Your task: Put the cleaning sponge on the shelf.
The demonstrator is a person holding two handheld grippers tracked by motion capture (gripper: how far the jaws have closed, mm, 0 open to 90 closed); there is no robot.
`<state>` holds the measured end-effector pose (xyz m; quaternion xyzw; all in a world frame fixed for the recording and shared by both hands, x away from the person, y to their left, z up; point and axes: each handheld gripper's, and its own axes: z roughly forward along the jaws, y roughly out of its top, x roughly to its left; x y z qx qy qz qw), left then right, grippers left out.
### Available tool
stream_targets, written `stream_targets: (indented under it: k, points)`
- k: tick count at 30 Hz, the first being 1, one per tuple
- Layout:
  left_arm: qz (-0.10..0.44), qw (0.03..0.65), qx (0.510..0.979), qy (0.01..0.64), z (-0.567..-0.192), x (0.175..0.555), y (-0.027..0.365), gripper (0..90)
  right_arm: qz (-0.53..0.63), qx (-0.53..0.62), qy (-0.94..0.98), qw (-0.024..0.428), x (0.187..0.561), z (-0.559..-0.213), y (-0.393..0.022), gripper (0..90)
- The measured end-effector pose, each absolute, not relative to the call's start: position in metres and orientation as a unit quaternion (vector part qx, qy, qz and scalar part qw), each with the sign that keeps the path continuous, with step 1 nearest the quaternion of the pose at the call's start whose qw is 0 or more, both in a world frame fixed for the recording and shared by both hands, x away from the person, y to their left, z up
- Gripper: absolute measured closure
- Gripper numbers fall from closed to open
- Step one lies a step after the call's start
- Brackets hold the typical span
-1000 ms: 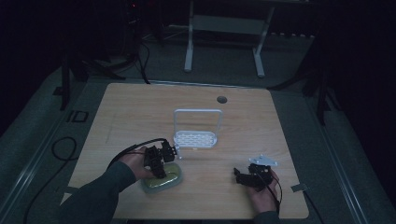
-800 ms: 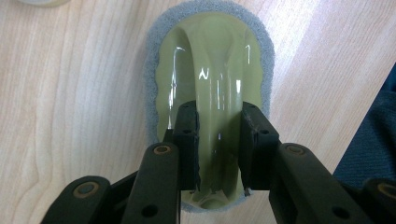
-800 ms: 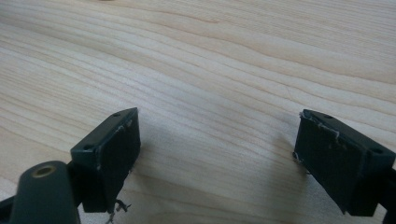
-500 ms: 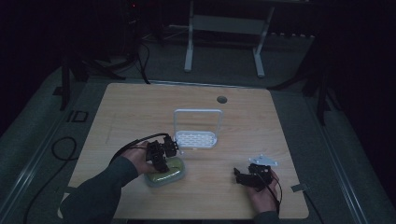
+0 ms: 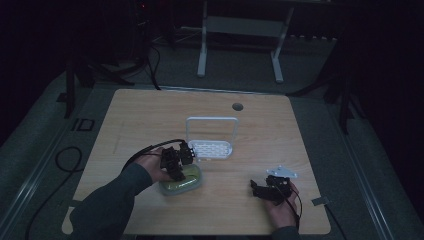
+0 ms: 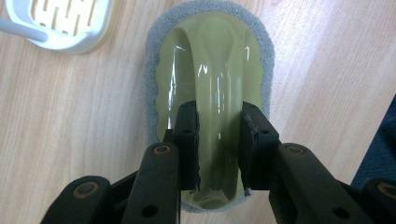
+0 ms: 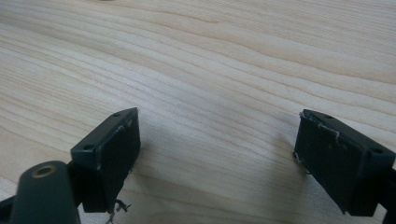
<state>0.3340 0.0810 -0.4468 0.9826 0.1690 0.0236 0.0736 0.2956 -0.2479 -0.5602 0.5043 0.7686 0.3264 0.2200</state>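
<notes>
Dim room, pale wooden table (image 5: 150, 115) — left gripper (image 6: 217, 140) clamped on the scrubbing sponge's (image 6: 210, 60) stiff, glossy green handle, foam base soft and light — right gripper (image 7: 215, 154) wide open, empty.

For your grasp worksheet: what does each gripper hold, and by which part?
Left gripper: the green scrubbing sponge, by its arched handle. Right gripper: nothing, fingers apart.

Scrub brush (image 6: 210, 93): oval, olive-green glossy plastic body w/ arched handle on top, grey scouring pad underneath. Lies flat on wood table, pad down, near front-left, just beside white soap dish. Handle clamped btwn black jaws.
</notes>
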Motion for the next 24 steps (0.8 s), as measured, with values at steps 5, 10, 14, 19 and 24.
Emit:
stream_targets:
  k: [5, 10, 14, 19, 24]
  points:
    - [0.028, 0.074, 0.983, 0.164, -0.445, 0.336, 0.080, 71.5, 0.326, 0.504, 0.769, 0.220, 0.296, -0.560, -0.248, 13.9]
    - [0.034, 0.074, 0.984, 0.160, -0.443, 0.339, 0.077, 71.5, 0.326, 0.504, 0.769, 0.220, 0.296, -0.560, -0.248, 13.9]
    - [0.037, 0.073, 0.984, 0.158, -0.442, 0.341, 0.074, 71.5, 0.326, 0.504, 0.769, 0.220, 0.296, -0.560, -0.248, 13.9]
    - [0.041, 0.075, 0.985, 0.152, -0.441, 0.345, 0.069, 71.5, 0.326, 0.504, 0.769, 0.221, 0.296, -0.560, -0.248, 13.9]
    - [0.044, 0.070, 0.985, 0.151, -0.443, 0.349, 0.066, 71.5, 0.326, 0.504, 0.769, 0.220, 0.296, -0.560, -0.248, 13.9]
